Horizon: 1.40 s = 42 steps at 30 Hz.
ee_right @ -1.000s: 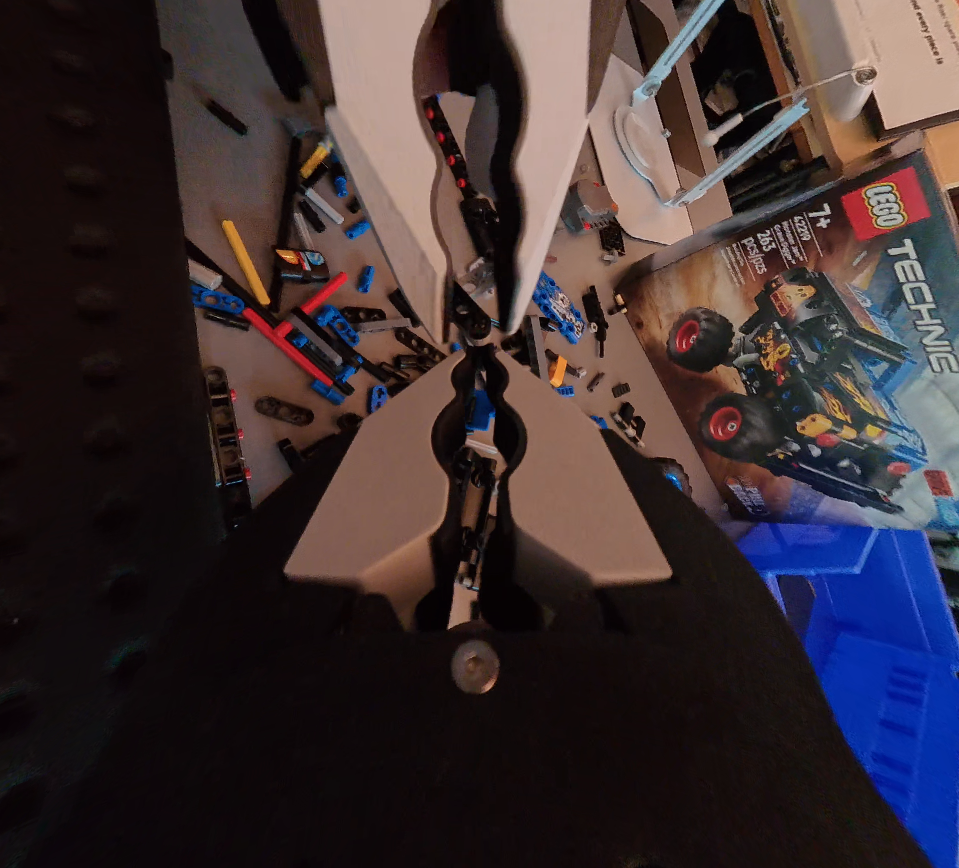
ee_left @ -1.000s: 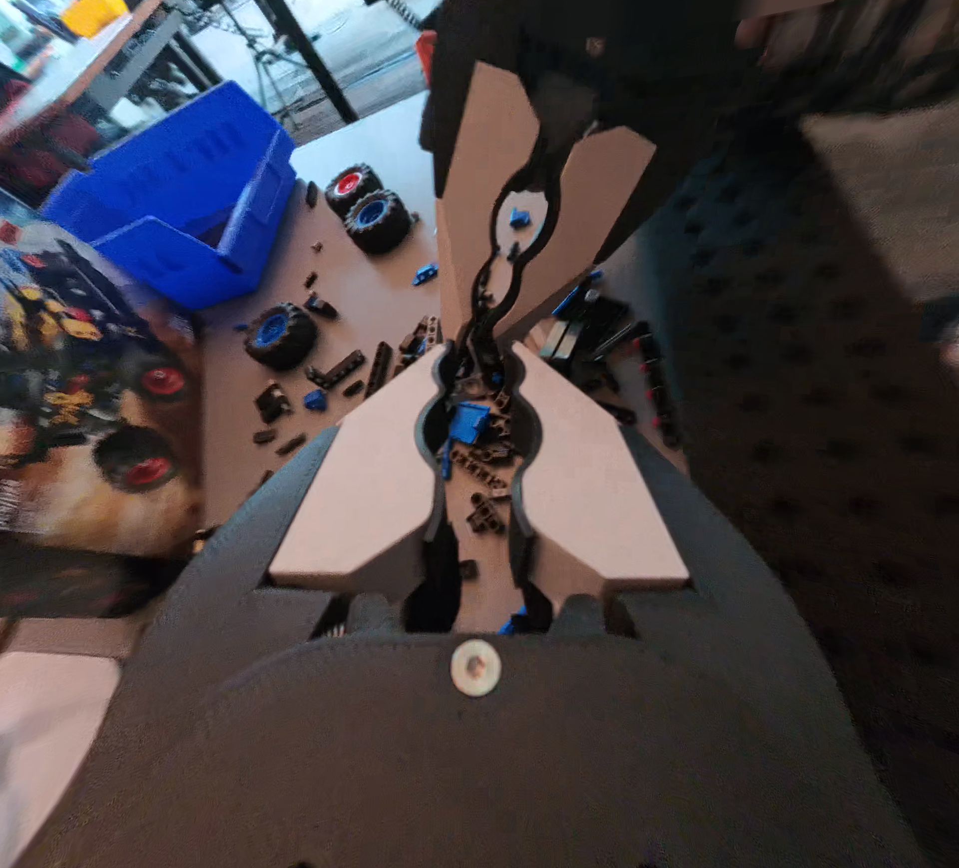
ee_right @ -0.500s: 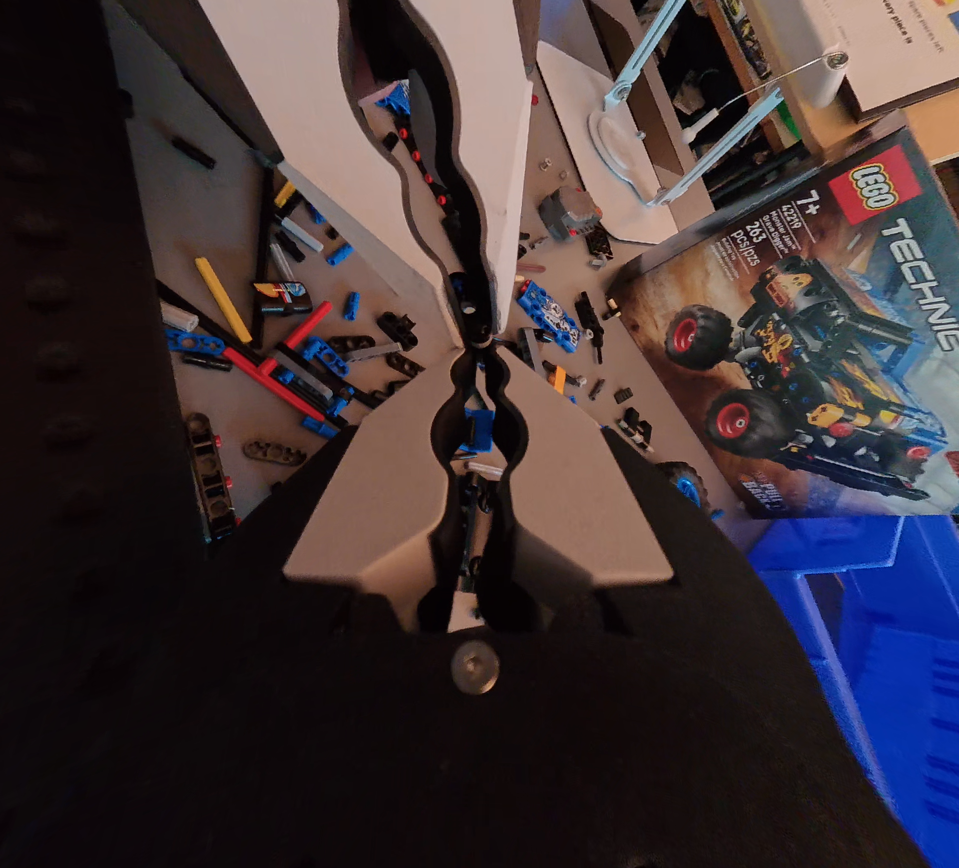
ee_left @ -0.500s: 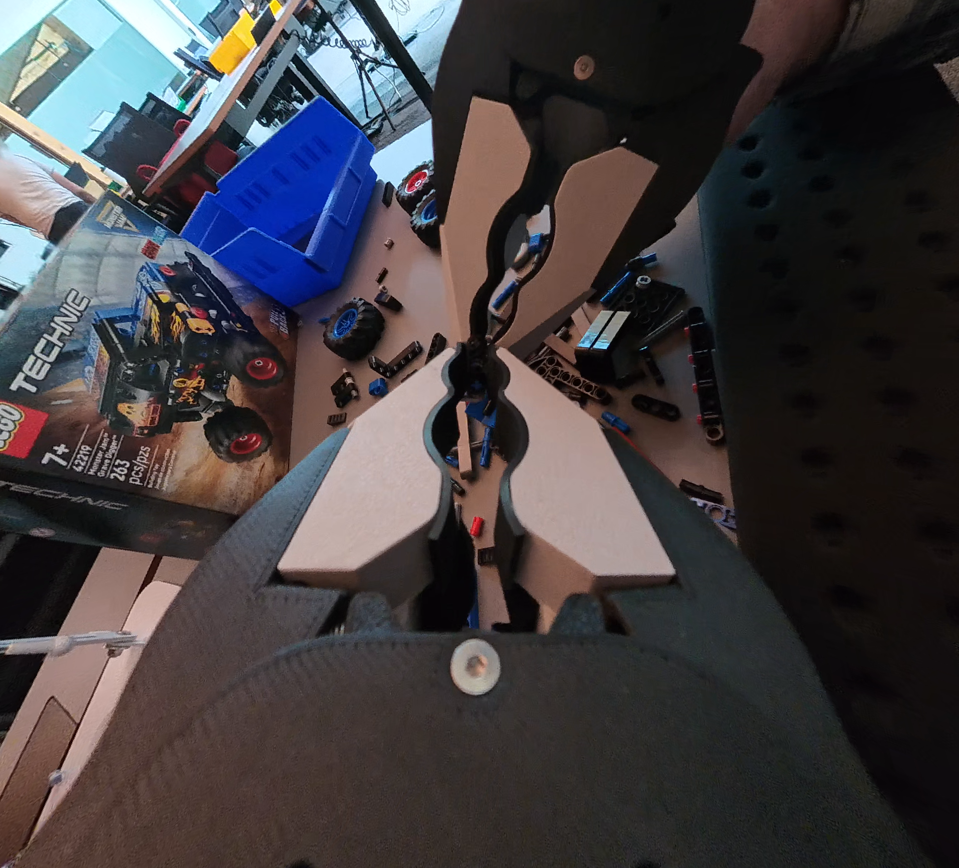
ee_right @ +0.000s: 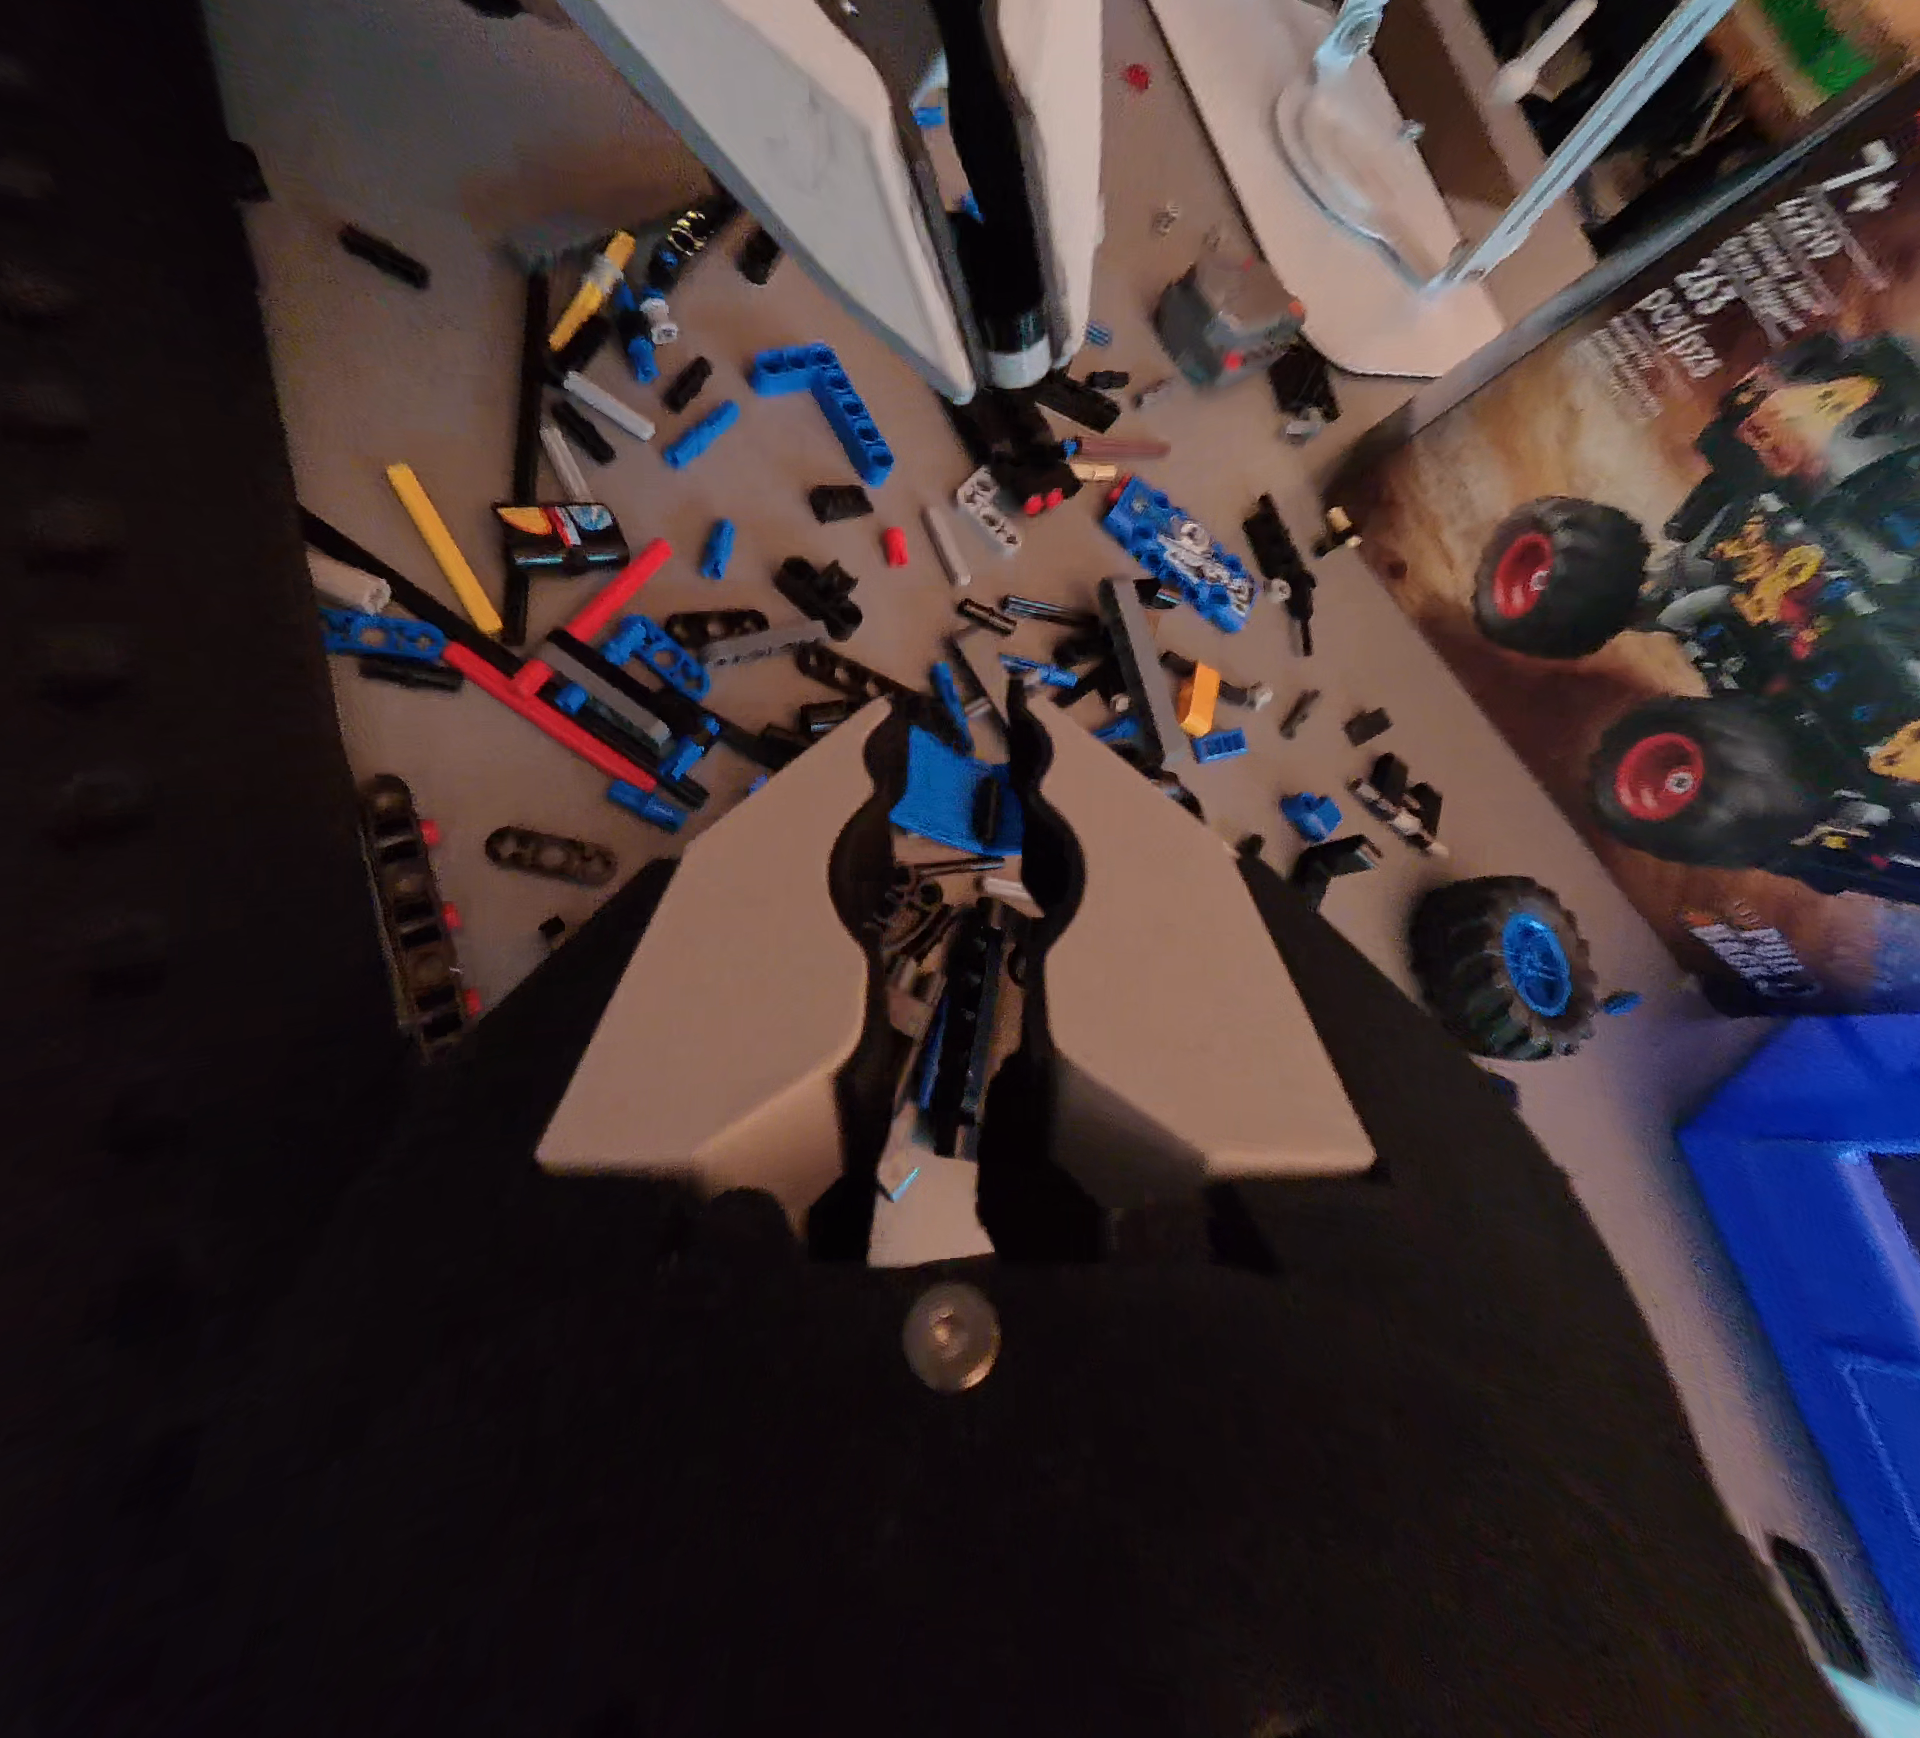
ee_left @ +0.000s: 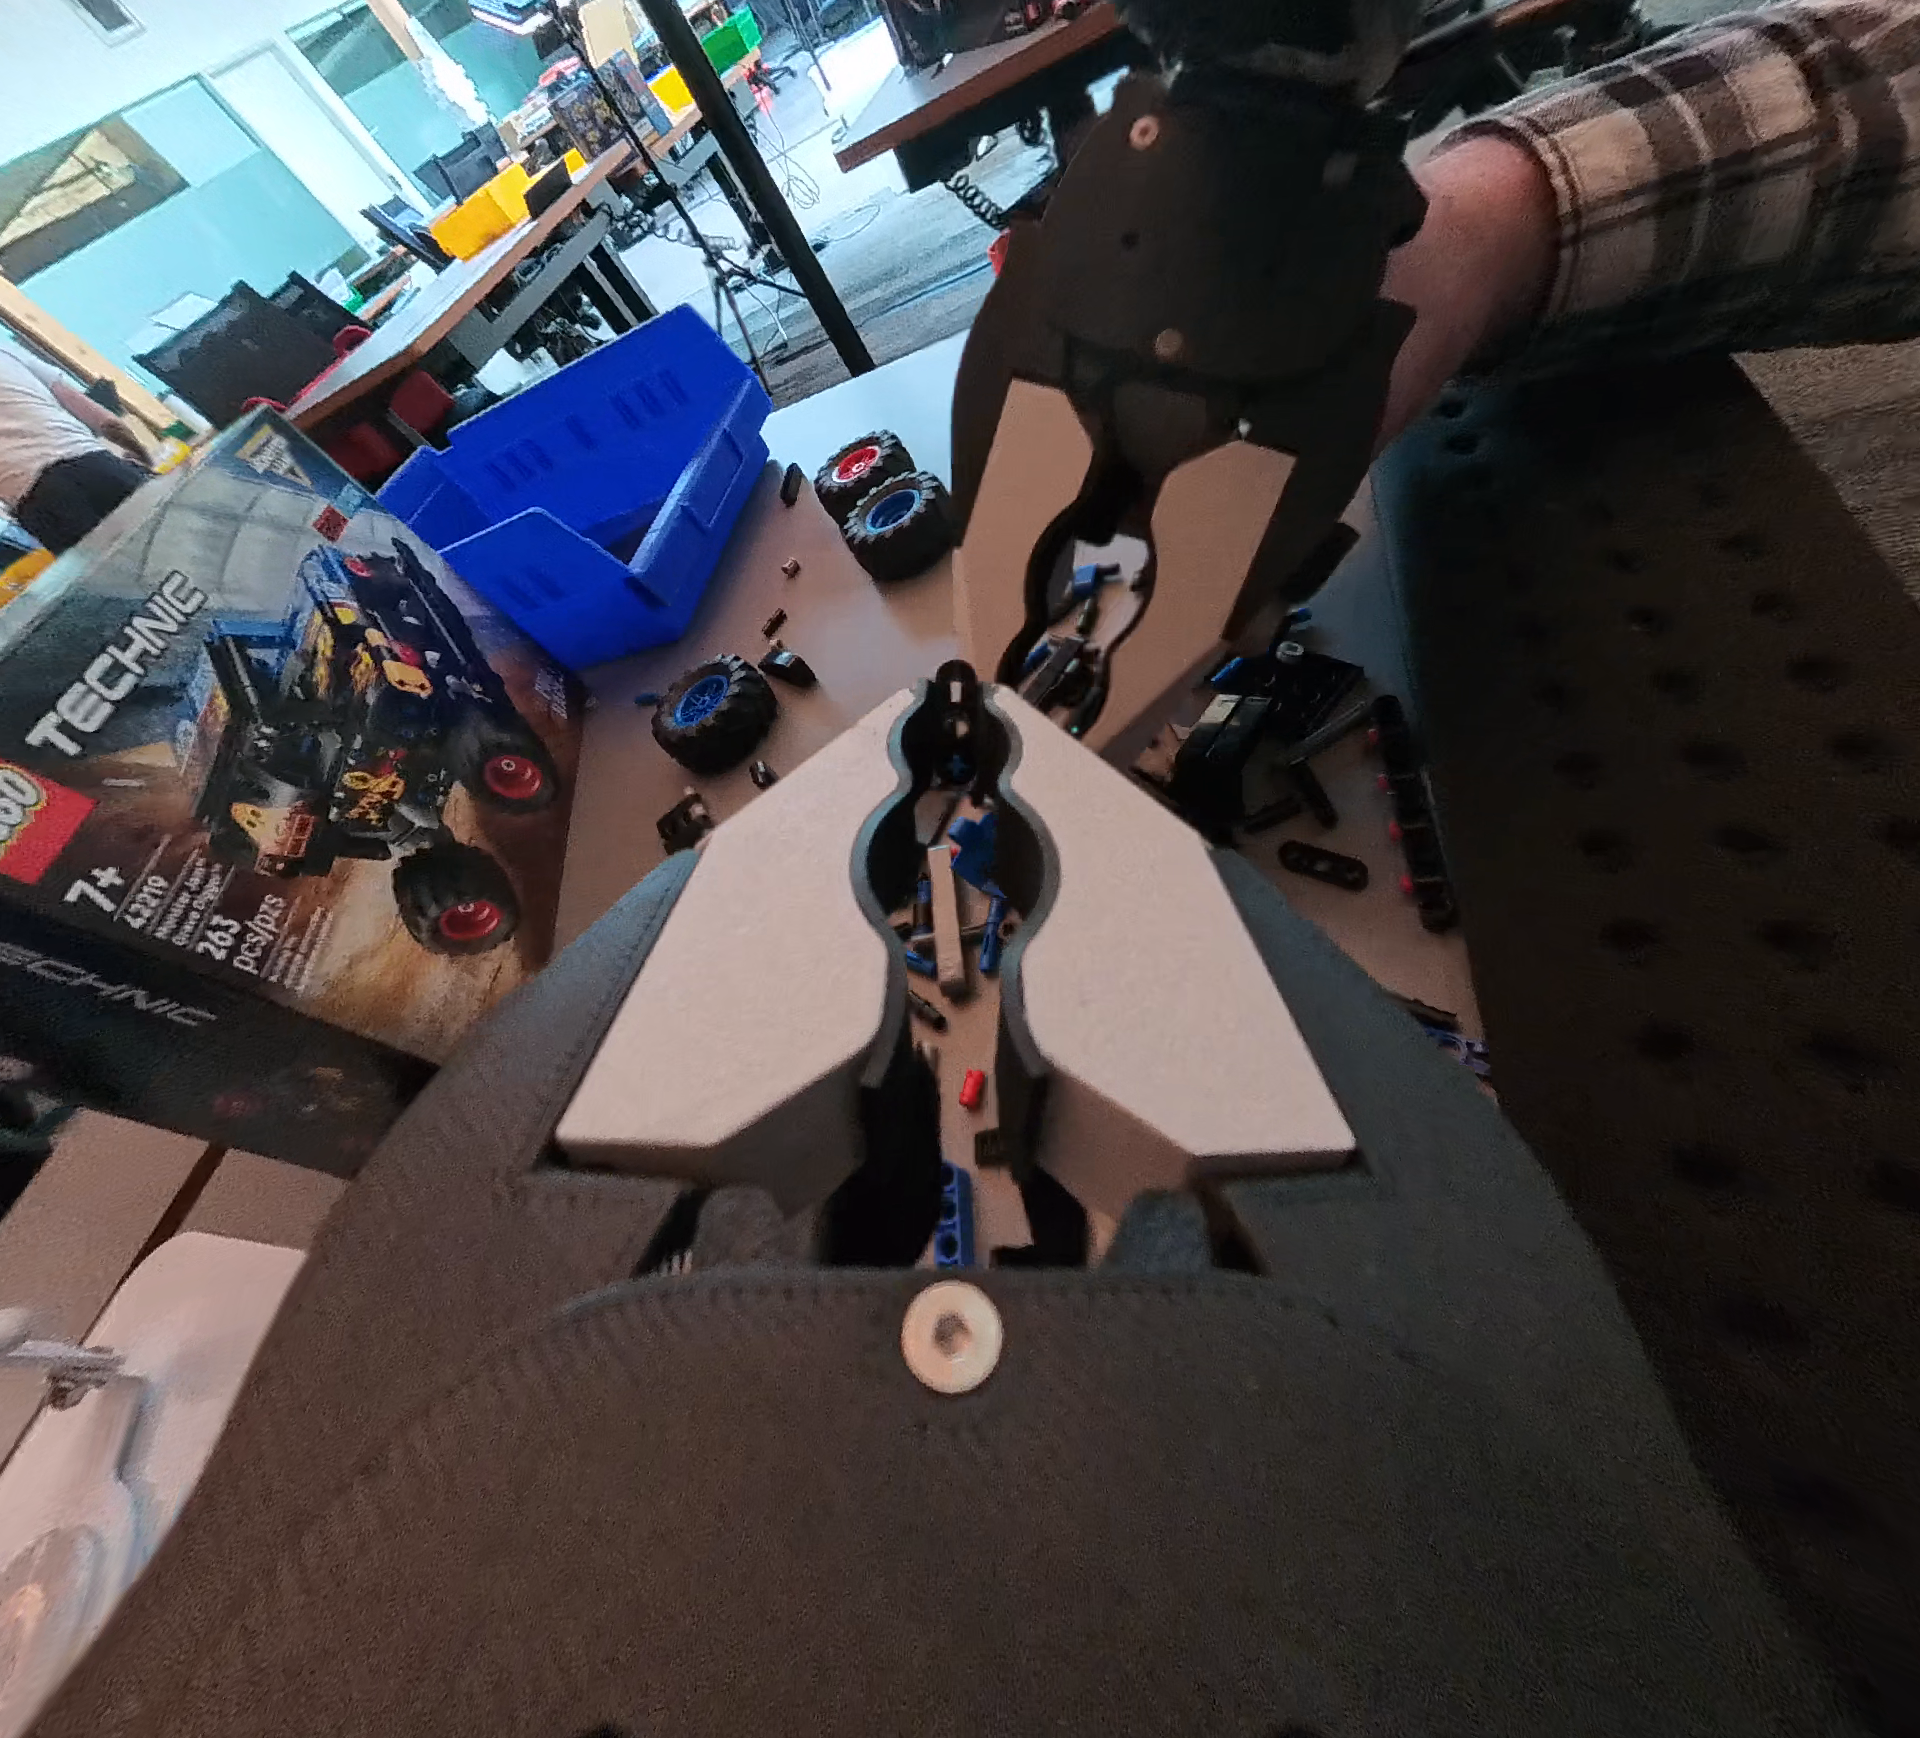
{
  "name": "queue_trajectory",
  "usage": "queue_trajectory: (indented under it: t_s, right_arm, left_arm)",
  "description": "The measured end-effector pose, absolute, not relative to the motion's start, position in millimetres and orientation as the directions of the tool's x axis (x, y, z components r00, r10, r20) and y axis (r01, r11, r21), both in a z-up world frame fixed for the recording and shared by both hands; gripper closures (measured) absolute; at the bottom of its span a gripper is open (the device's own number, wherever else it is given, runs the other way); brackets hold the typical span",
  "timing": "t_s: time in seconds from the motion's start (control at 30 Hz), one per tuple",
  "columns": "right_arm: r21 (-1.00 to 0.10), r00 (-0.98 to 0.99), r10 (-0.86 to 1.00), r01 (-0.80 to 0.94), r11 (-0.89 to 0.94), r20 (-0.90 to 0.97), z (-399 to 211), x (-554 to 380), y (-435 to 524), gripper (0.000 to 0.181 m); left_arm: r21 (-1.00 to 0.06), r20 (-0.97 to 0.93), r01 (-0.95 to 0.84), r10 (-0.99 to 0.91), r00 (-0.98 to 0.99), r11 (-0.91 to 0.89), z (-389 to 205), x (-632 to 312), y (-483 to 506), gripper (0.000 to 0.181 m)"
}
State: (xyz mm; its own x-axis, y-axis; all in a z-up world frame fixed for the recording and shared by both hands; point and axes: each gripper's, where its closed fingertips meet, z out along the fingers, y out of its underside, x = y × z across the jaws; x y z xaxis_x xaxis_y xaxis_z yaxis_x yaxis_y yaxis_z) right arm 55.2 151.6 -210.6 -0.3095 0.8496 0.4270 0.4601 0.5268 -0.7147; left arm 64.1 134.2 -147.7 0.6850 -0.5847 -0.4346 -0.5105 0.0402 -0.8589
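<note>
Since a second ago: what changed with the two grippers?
They pulled apart. Earlier they met tip to tip, both on a small black part. Now the right gripper has backed off, jaws slightly parted and empty, while the left gripper stays shut on the part. Box, bin, wheels and loose pieces lie as before.

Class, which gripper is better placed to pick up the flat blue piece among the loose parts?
Probably right: the right gripper has open, empty jaws, and the flat blue piece shows between them. The left gripper is shut on a small black piece.
</note>
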Motion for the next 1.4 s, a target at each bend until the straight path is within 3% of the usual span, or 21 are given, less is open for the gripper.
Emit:
queue_trajectory:
  t_s: [0.2, 0.33, 0.43, 0.5, 0.53, 0.6, 0.83, 0.93, 1.2, 1.4]
  right_arm:
    - [-0.784, -0.304, 0.878, 0.406, 0.470, 0.369, -195.8, 55.0, 145.5, 0.162]
    - [-0.818, -0.258, 0.875, 0.322, 0.477, 0.409, -172.3, 48.4, 143.4, 0.155]
    - [-0.858, -0.259, 0.881, 0.237, 0.456, 0.396, -155.8, 43.2, 131.1, 0.154]
    - [-0.892, -0.261, 0.895, 0.184, 0.414, 0.362, -143.8, 40.8, 123.4, 0.165]
    - [-0.910, -0.270, 0.901, 0.150, 0.388, 0.340, -136.7, 40.6, 119.6, 0.181]
    - [-0.936, -0.294, 0.913, 0.124, 0.328, 0.281, -129.7, 39.4, 114.1, 0.181]
    - [-0.957, -0.321, 0.925, 0.132, 0.259, 0.206, -128.8, 41.9, 113.2, 0.181]
    - [-0.969, -0.332, 0.929, 0.126, 0.215, 0.163, -127.2, 44.5, 112.4, 0.165]
    - [-0.988, -0.377, 0.924, 0.103, 0.115, 0.069, -119.0, 53.5, 116.1, 0.167]
    - [-0.995, -0.398, 0.917, 0.085, 0.057, 0.018, -114.4, 55.4, 115.0, 0.179]
  left_arm:
    - [-0.930, -0.297, -0.367, -0.633, 0.715, 0.023, -141.5, 72.8, 133.4, 0.177]
    - [-0.997, -0.006, -0.058, -0.725, 0.689, -0.047, -123.4, 83.2, 131.4, 0.176]
    - [-0.982, 0.181, 0.151, -0.767, 0.615, -0.111, -109.4, 84.0, 129.6, 0.176]
    - [-0.959, 0.259, 0.246, -0.778, 0.572, -0.138, -103.3, 81.2, 129.1, 0.176]
    - [-0.946, 0.290, 0.289, -0.789, 0.542, -0.150, -100.1, 80.7, 128.0, 0.176]
    - [-0.920, 0.339, 0.355, -0.797, 0.500, -0.169, -94.0, 78.1, 127.1, 0.177]
    - [-0.922, 0.330, 0.357, -0.789, 0.519, -0.151, -94.4, 71.4, 128.3, 0.177]
    - [-0.932, 0.307, 0.340, -0.778, 0.548, -0.128, -93.8, 68.3, 128.8, 0.177]
    - [-0.942, 0.290, 0.311, -0.778, 0.557, -0.128, -95.6, 68.4, 126.5, 0.176]
    - [-0.942, 0.289, 0.310, -0.785, 0.549, -0.130, -96.3, 70.5, 125.9, 0.176]
